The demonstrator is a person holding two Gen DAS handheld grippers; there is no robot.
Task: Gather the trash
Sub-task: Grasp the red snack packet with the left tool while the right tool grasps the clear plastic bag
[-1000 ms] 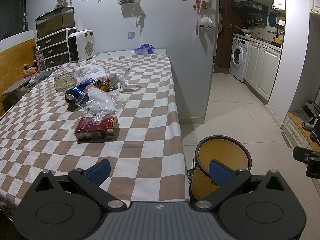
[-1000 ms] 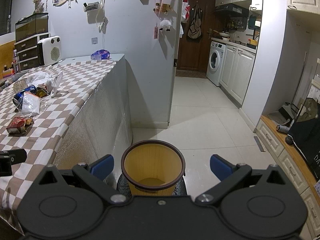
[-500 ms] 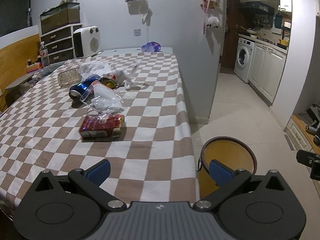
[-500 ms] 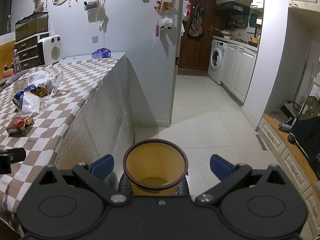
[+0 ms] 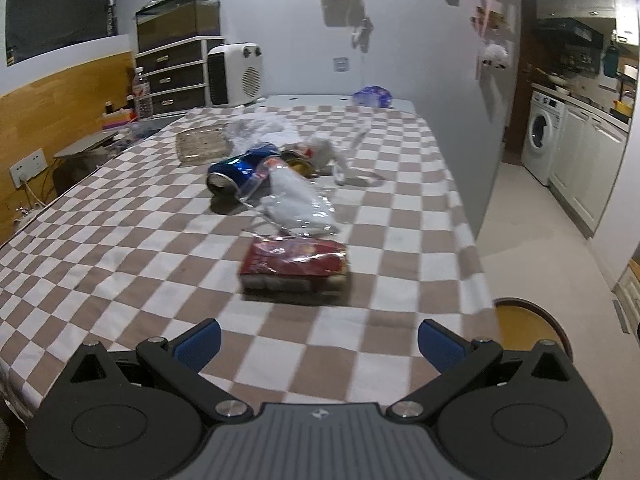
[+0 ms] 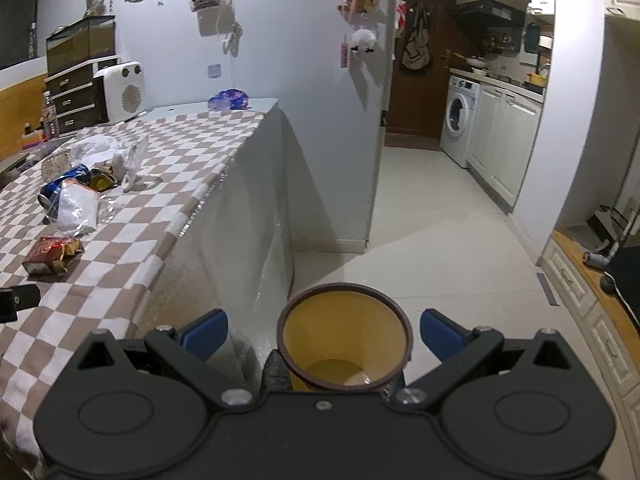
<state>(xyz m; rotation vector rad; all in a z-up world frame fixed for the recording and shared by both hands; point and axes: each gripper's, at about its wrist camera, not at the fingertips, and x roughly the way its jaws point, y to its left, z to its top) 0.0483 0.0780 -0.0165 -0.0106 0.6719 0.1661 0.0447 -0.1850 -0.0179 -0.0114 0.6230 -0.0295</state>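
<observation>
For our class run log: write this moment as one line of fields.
phase: approach | left gripper: open, facing red packet | right gripper: open, above bin | trash on table: all | bin: looks empty

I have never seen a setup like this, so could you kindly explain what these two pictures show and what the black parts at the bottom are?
A person holds a two-finger tool in each hand, each with a camera looking along its blue-padded fingers. The left tool, open and empty, faces a checkered table holding a red packet, a clear plastic bag, a blue can and other wrappers. The right tool, also open and empty, faces a yellow waste bin on the floor beside the table. Nothing is held.
</observation>
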